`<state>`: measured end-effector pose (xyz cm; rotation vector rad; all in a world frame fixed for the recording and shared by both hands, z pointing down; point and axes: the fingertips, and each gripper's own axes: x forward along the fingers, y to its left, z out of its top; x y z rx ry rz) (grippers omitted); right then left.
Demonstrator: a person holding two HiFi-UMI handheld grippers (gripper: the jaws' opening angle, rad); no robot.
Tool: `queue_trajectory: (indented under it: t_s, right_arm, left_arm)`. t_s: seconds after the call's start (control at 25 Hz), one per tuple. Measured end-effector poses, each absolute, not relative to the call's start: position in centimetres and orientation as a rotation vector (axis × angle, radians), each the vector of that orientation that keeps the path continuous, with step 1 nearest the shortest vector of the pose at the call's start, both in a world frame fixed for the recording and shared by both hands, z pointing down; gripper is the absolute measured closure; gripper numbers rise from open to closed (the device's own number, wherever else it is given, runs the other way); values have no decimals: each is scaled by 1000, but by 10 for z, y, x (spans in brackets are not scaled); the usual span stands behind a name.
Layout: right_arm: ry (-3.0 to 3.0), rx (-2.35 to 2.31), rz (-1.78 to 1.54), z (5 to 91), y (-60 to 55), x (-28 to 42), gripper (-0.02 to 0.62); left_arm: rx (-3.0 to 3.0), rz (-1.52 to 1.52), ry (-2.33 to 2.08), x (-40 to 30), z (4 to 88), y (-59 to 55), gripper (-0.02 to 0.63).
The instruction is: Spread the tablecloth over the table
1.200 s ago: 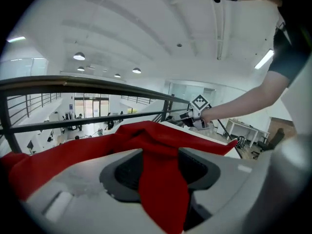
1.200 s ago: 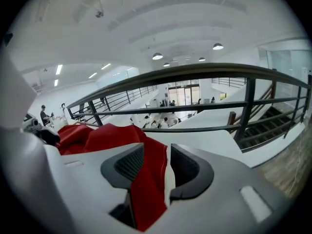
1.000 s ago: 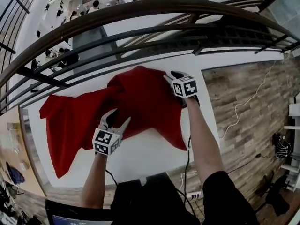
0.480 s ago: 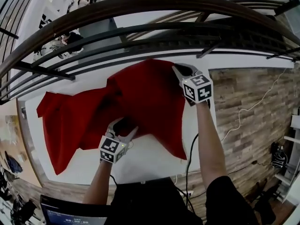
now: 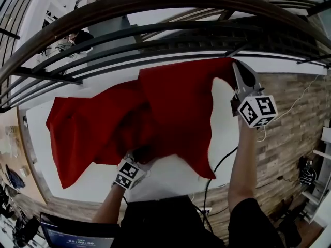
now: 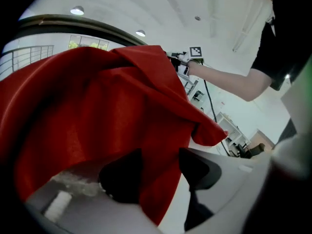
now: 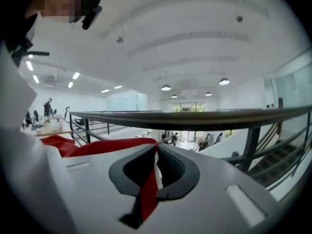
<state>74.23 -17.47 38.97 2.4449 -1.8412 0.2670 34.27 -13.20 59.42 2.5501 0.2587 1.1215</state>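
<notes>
While the right gripper (image 5: 236,68) holds a corner of the cloth (image 5: 170,112) lifted at the table's (image 5: 170,180) far right edge, its jaws are pressed together on a thin strip of red fabric. The rest of the cloth lies bunched over the left and middle of the table. One point hangs toward the near edge, and the right side is bare white. The left gripper (image 6: 161,177) sits low at the near side with its jaws spread. A fold of cloth hangs between them, draped over one jaw but not clamped.

The step in hand looks like opening the cloth out. To do it well, the left gripper probably needs an edge or corner rather than this mid-fold, since a mid-fold grip would only drag the bunch along. Once it closes firmly, the two grippers should draw apart with the cloth lifted enough to clear the table, so the creases fall out. The right pinch is narrow, so a sharp tug could slip it. The railing (image 5: 155,4) stands just beyond the far edge, so the lifted corner should stay on the table side.
</notes>
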Motion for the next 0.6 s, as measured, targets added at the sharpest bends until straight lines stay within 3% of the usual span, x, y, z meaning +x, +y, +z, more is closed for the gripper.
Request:
queue_trajectory:
  t_s: [0.28,0.44,0.48,0.56,0.6]
  right_arm:
    - [-1284,2406,-214,344,-188,845,577]
    - [-1417,2159,133,438,-218,853,564]
    - [-1451,2110,260,471,-214,848,532]
    - [-1478,2087,438,513,-194,837,383]
    - [-1475,2105,477,521,-180,832,379]
  left_arm:
    - [2313,1201,399,295,599,-36,351]
    - [2328,1131,370,298,594,-42,358]
    - [2354,1084,343,302,589,-49,379]
    - [2434,986,287,311,574,-68,396]
    - [2484,946,254,316,565,-80,393]
